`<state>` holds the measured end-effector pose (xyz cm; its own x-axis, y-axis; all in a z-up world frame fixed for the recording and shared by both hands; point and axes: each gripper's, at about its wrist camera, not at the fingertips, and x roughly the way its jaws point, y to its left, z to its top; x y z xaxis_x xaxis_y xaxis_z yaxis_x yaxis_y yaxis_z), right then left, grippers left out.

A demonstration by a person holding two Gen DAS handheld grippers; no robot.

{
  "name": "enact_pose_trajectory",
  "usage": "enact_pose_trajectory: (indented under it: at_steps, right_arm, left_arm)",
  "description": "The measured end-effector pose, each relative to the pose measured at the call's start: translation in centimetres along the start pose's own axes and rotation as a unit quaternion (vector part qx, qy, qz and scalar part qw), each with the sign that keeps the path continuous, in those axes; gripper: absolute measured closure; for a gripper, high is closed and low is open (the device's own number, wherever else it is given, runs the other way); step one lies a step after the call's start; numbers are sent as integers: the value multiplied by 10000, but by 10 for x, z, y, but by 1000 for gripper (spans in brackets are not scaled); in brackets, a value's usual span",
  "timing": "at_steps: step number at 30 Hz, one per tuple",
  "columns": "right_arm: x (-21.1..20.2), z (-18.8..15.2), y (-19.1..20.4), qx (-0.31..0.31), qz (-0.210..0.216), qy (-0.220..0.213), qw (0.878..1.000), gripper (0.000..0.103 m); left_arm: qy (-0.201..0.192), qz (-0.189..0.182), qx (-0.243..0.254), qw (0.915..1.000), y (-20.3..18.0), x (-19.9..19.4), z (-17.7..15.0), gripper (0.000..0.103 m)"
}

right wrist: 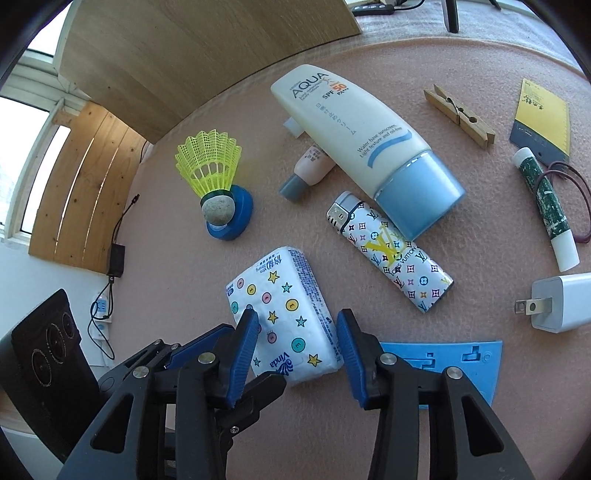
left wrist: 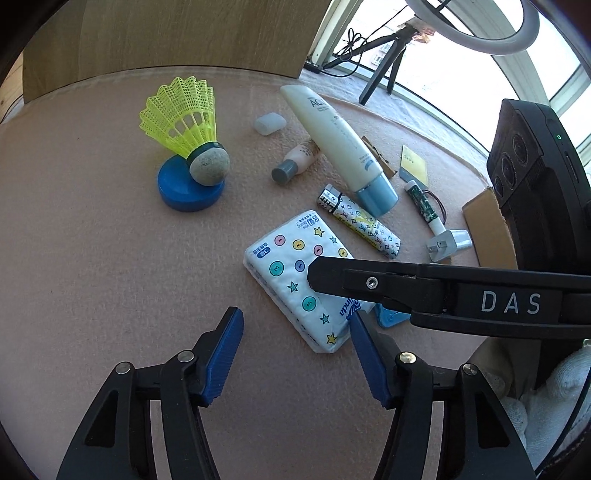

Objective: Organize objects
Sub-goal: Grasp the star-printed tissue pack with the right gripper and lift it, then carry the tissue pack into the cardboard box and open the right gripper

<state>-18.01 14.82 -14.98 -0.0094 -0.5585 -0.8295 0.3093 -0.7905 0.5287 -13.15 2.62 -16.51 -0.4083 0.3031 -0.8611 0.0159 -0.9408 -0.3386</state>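
A wide stretch of bare pink felt tabletop (left wrist: pixel 92 240) is seen on the left, bounded at the far edge by an upright wooden board (left wrist: pixel 184 33). At the near left, the left gripper (left wrist: pixel 295 332) is held with its blue pads apart and touching nothing; only bare felt lies between them, and its right pad stands just beside the near corner of the white tissue pack printed with coloured stars and buttons (left wrist: pixel 299 280). Far left of the pack, a yellow plastic shuttlecock (left wrist: pixel 181 114) is propped with its cork nose on a round blue lid (left wrist: pixel 190 190), well apart from everything else.

The tissue pack lies flat near the middle of the table, soft-sided and rectangular, with blue lettering at its near end. The right gripper (right wrist: pixel 297 347) is placed astride that near end, its pads close at either side; whether they press the pack cannot be told. To the right, a patterned lighter (right wrist: pixel 391 254), a cream sunscreen tube with a blue cap (right wrist: pixel 365 144) and a white plug adapter (right wrist: pixel 561 302) are crowded together, leaving little free room. A flat blue plastic piece (right wrist: pixel 458 362) lies just beside the right pad.
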Motion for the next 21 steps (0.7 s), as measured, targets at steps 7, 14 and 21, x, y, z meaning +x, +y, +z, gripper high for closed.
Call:
enact_pose_trajectory:
  at_steps: [7, 14, 21]
  right_arm:
    - [1, -3, 1, -20, 33, -18, 10000, 65]
    - [-6, -12, 3, 47, 65, -88, 9999, 66]
    - [-47, -37, 3, 54, 113, -440, 9990, 66]
  left_arm:
    - [-6, -276, 106, 9996, -4, 2, 3, 54]
    - [-23, -347, 277, 9990, -13, -12, -4, 54]
    - [-236, -524, 563, 9968, -49, -37, -13, 54]
